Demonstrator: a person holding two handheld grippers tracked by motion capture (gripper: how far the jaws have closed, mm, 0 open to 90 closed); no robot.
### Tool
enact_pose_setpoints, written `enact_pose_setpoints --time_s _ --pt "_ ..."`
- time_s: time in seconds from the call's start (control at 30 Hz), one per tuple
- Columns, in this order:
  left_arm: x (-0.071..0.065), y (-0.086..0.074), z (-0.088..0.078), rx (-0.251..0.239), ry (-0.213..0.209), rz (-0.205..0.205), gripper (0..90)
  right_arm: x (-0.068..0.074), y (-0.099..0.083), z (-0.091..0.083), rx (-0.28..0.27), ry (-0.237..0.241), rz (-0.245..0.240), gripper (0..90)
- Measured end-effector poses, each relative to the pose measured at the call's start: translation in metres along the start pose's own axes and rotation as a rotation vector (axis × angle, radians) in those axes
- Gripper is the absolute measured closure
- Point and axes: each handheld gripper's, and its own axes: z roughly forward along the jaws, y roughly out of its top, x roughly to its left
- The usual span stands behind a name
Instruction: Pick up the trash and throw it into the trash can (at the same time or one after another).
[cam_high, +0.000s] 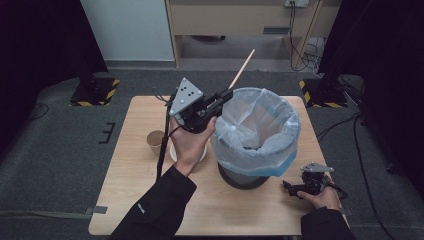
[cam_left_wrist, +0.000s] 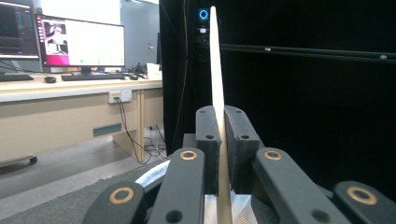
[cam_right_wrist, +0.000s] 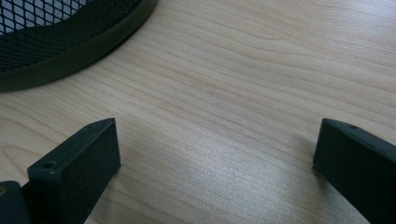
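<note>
Here the left tool (cam_high: 226, 96) is clamped on a wooden stick (cam_high: 242, 69) beside the lined bin (cam_high: 257, 131), probably best tipped downward inside before release; the right tool (cam_high: 292, 188) rests apart on the bench (cam_high: 135, 165).

Bench (cam_high: 125, 200) carries everything. Lined waste bin (cam_high: 257, 135) stands right of centre on it. Paper cup (cam_high: 155, 141) sits left of the bin, a small bowl (cam_high: 173, 152) just beside the cup on its right, partly under the left hand. Left tongs (cam_high: 227, 95) hang above the bin's rear left rim, with a wooden stick (cam_high: 242, 69) clamped between them, slanting up and away. Right tongs (cam_high: 290, 188) rest on the bench at the near right, just beside the bin's base (cam_right_wrist: 70, 56).
</note>
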Motion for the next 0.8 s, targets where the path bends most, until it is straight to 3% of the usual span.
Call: enact_pose_setpoints --time_s 0.4,0.57,0.8 --pt "-0.016 0.000 0.025 0.009 -0.034 0.009 84.8 0.000 0.000 0.000 0.000 0.000 0.000 0.9" --pt "-0.020 -0.004 0.036 0.030 -0.057 0.010 84.7 0.000 0.000 0.000 0.000 0.000 0.000 0.9" --pt "-0.020 -0.011 0.048 0.083 -0.051 0.023 84.6 0.000 0.000 0.000 0.000 0.000 0.000 0.9"
